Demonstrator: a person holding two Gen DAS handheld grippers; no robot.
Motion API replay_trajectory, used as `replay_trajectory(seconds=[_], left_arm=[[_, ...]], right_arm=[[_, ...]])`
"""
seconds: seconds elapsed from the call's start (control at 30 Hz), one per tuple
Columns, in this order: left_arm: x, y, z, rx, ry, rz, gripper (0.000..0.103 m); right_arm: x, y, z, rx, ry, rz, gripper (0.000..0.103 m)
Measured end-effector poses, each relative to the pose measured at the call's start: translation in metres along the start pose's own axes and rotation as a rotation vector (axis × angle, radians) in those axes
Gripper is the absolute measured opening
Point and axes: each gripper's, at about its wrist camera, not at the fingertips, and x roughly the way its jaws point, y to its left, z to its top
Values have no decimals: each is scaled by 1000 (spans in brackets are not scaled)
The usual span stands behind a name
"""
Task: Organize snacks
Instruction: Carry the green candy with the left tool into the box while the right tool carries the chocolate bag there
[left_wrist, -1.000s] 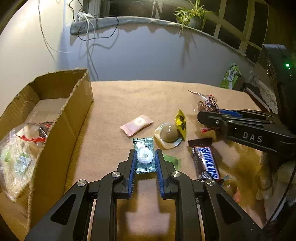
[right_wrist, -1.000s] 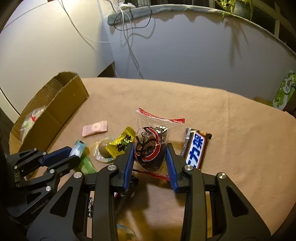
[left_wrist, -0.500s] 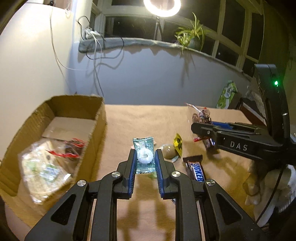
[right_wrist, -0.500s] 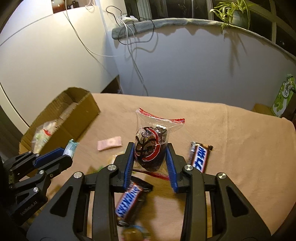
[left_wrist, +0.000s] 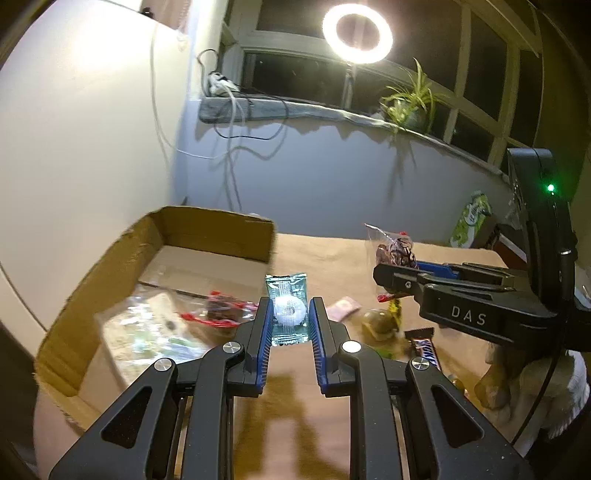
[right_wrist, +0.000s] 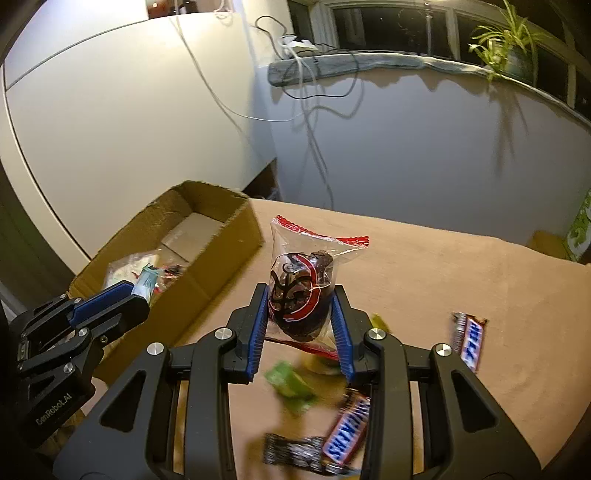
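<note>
The left hand-held gripper (left_wrist: 289, 325) is closed on a green packet (left_wrist: 287, 309) with a white ring-shaped sweet showing through it, and holds it in the air at the near right edge of the box (left_wrist: 207, 236), about over the rim. The right hand-held gripper (right_wrist: 300, 321) is closed on a clear bag (right_wrist: 301, 291) with red seams and a dark red-printed snack inside, held upright above the worktop (right_wrist: 461, 273), to the right of the box and not yet over it. The cardboard box already holds several clear and red-trimmed packets, blurred here, so part of the sorting looks done. Left on the worktop are a Snickers bar (right_wrist: 347, 432) below the right hand-held gripper, a second bar (right_wrist: 469, 341) further right, a dark wrapper (right_wrist: 291, 448), a green wrapper (right_wrist: 290, 386), and, in the left view, a pink packet (left_wrist: 343, 307), a yellow packet (left_wrist: 394, 308) and a round clear-wrapped sweet (left_wrist: 378, 323). By my judgement the task is somewhere near the middle: two snacks are in the air on their way to the box, neither released, and at least seven pieces wait to be picked up after them. The green packet seems closest to being dropped in.
</note>
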Motion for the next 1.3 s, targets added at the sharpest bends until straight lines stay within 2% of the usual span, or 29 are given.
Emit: replay_trajectory(seconds=[0.83, 1.3], left_arm=[[-21, 87, -8, -108, -48, 96, 18], [-20, 99, -11, -122, -37, 121, 20]], right_arm=[[64, 112, 28, -112, 30, 102, 34], [88, 132, 37, -145, 52, 110, 35]])
